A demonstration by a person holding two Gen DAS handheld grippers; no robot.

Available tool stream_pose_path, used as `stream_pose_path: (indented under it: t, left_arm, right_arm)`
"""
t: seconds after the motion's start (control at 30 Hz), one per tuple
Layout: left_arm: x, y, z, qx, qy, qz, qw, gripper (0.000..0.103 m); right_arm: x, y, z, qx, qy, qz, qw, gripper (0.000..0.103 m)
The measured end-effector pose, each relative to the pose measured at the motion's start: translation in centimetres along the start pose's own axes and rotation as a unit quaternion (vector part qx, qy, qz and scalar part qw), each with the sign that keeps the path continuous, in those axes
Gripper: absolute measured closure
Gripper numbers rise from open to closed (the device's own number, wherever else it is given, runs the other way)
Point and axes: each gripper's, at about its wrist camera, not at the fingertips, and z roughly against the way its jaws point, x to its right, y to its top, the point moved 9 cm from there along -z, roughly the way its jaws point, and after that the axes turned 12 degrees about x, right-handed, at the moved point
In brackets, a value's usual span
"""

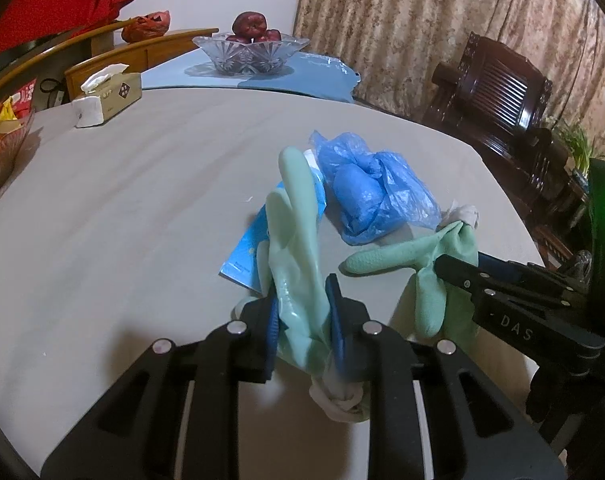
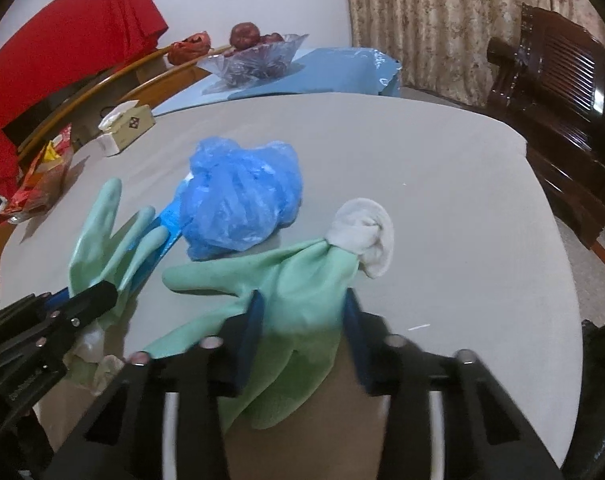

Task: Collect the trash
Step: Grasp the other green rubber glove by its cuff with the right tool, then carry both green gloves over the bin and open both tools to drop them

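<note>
My left gripper (image 1: 302, 312) is clamped on one green rubber glove (image 1: 298, 240); my right gripper (image 2: 302, 320) pinches the other glove (image 2: 286, 280) — its pads seem to press it, though blur hides the contact. Just beyond, on the grey table (image 2: 422, 160), lie a crumpled blue bag (image 2: 242, 204) and a blue packet (image 1: 246, 248).

Black right gripper (image 1: 454, 264) arm: pale letters "DAS" are showing on its side in the left wrist view
Beige cardboard tissue box (image 1: 114, 94): a dark diamond emblem and small print are showing; too small to read
Flat blue paper packet (image 1: 248, 250): tiny print is showing near its lower edge; unreadable
Red snack wrappers (image 2: 48, 152): markings are blurring; illegible
</note>
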Motion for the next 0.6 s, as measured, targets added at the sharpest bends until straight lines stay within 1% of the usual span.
stream_pose_path:
  t: [0.1, 0.17, 0.27, 0.6]
  left_arm:
    - [0.1, 0.0, 0.0, 0.002, -0.001, -0.002, 1.0, 0.082]
    - [0.1, 0.2, 0.2, 0.005, -0.002, -0.004, 1.0, 0.082]
    - [0.4, 0.6, 0.6, 0.009, -0.006, -0.008, 0.9999, 0.082]
    - [3.5, 1.7, 2.8, 0.026, -0.028, -0.017, 0.9991, 0.083]
  right_arm:
    - [-0.1, 0.0, 0.4, 0.003, 0.011, -0.005, 1.0, 0.079]
    - [-0.2, 0.2, 0.9, 0.011, 0.012, 0.002, 1.0, 0.08]
    - [-0.2, 0.6, 2.0, 0.022, 0.01, 0.006, 1.0, 0.081]
    - [0.6, 2.6, 6.6, 0.061, 0.006, 0.004, 0.998, 0.082]
